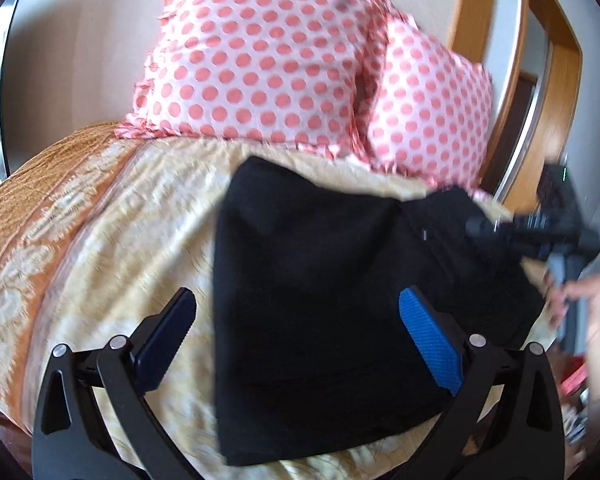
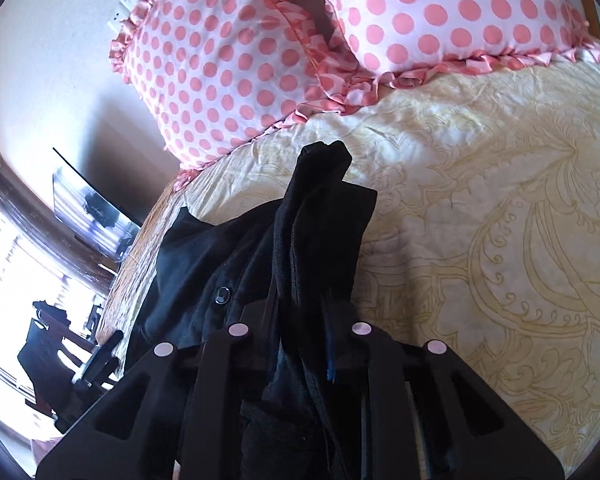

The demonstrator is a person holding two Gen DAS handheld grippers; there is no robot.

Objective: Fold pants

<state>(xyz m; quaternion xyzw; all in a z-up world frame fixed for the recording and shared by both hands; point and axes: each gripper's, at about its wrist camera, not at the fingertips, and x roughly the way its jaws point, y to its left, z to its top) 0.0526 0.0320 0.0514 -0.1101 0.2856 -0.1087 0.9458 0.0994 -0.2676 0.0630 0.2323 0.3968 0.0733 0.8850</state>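
Black pants lie folded on the cream bedspread in the left wrist view. My left gripper is open and empty, hovering over the near part of the pants with its blue pads apart. My right gripper is shut on a bunched edge of the pants, lifting it off the bed; a button shows beside it. The right gripper also appears at the right edge of the left wrist view, held by a hand.
Two pink polka-dot pillows lean at the head of the bed. An orange patterned border runs along the bed's left edge. A wooden door frame stands to the right. A window and dark furniture are beyond the bed.
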